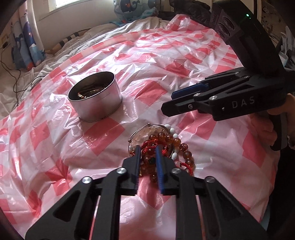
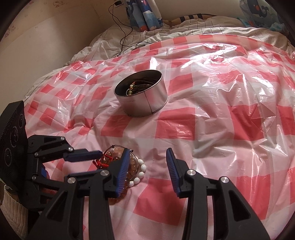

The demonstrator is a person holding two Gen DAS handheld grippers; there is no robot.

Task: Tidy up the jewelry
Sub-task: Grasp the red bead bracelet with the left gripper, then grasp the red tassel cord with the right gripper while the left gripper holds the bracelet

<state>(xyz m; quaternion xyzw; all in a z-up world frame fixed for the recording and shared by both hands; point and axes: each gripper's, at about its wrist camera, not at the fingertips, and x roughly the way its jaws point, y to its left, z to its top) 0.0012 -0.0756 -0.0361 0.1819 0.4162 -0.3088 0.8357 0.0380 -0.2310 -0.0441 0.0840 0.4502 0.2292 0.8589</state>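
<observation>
On the bed's crinkled red-checked plastic sheet (image 2: 212, 129), a heap of glossy amber and white bead bracelets (image 1: 166, 145) lies between the left gripper's (image 1: 147, 150) narrowly parted fingers; at 11 o'clock stands a round metal tin (image 1: 95, 99). The right gripper (image 2: 147, 157) gapes wide, holding nothing.

So there's a red-and-white checkered plastic sheet (image 2: 212, 103) spread over the bed, all crinkly and shiny. Under it is a pale quilt (image 2: 184, 25) with thin dark grid lines. A black cable (image 2: 120, 30) snakes down the beige wall (image 2: 46, 37) onto the bedding. Blue cartoon whale curtains (image 2: 142, 13) hang by the wall, and a whale-print pillow (image 1: 135, 8) sits at the head of the bed under a window (image 1: 83, 3).
</observation>
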